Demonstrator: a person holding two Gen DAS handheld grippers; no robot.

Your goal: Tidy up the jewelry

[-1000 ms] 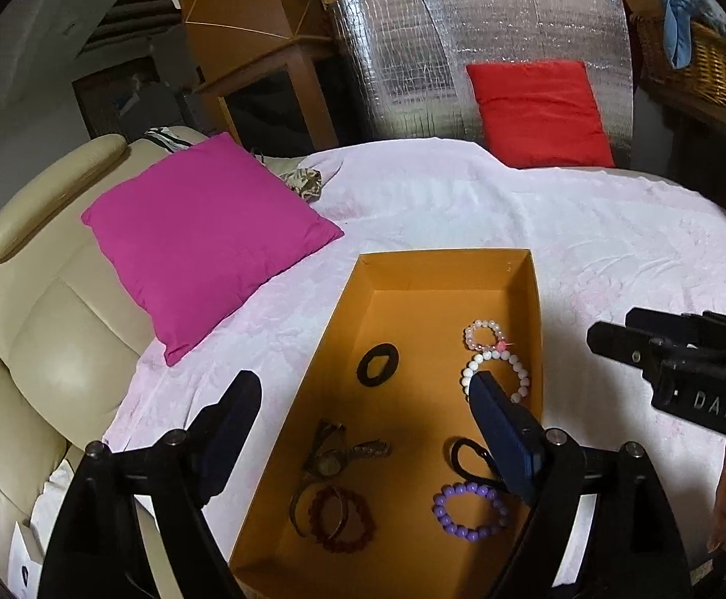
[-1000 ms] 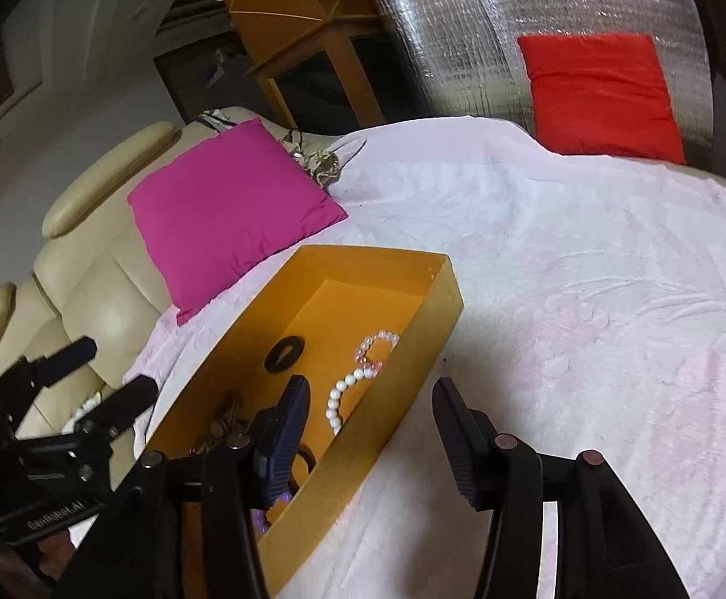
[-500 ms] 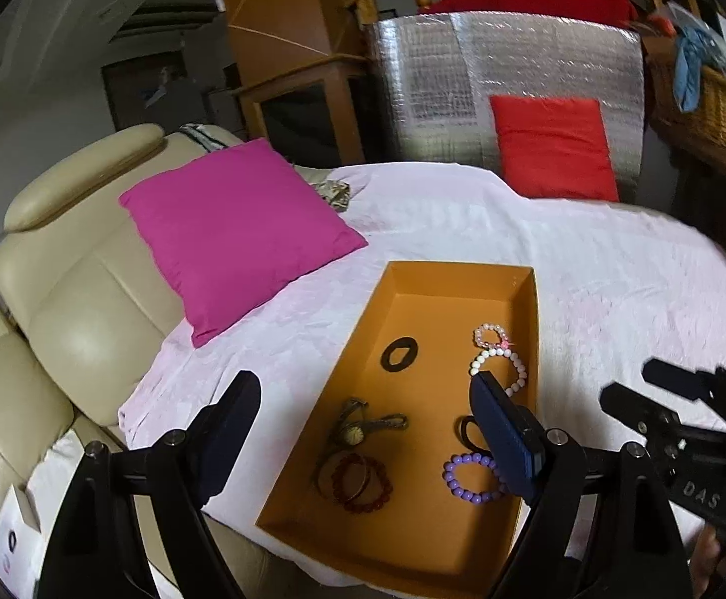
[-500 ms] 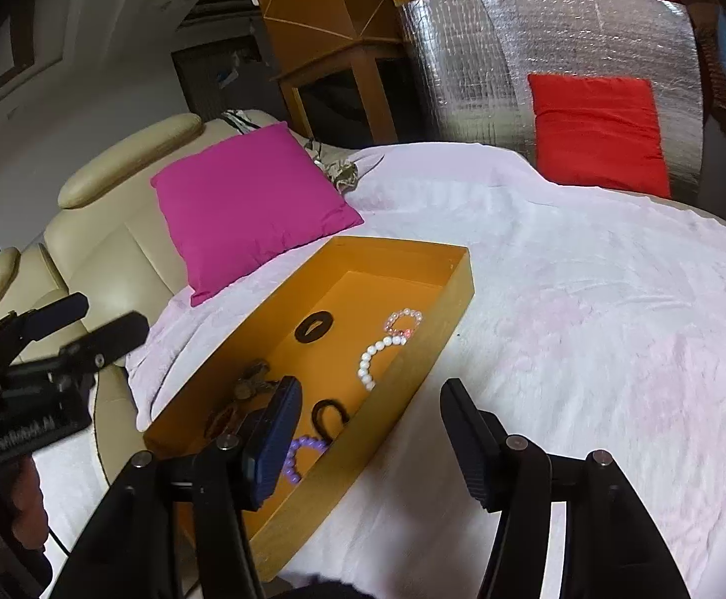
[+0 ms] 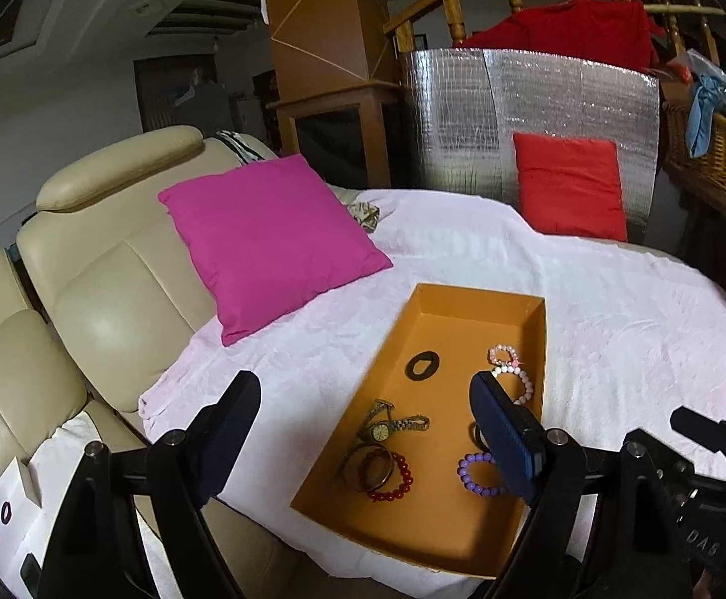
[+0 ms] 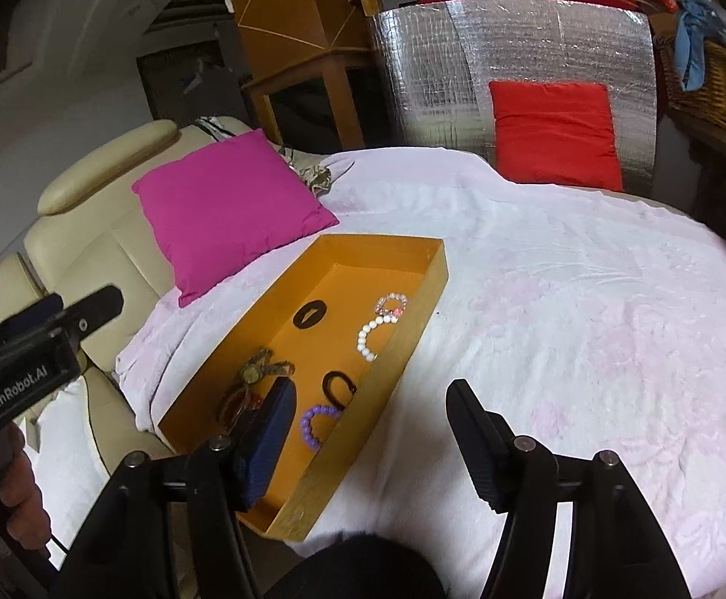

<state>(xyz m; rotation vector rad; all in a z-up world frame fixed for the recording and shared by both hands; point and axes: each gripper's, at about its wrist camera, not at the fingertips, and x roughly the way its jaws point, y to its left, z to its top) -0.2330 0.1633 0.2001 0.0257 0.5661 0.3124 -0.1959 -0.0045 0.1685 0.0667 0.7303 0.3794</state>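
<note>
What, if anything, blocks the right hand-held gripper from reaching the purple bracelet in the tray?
Nothing visible does. The right hand-held gripper, empty with jaws opening, hangs over the tray's near right wall; the purple bracelet lies uncovered just inside that wall, beside the black hair tie.

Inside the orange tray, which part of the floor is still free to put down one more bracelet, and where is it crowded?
The orange cardboard tray has bare floor at its far end, beyond the black ring and the pink bead bracelet, and along its near end. The middle is crowded: gold wristwatch, red bead bracelet, purple bead bracelet, white bead bracelet.
</note>
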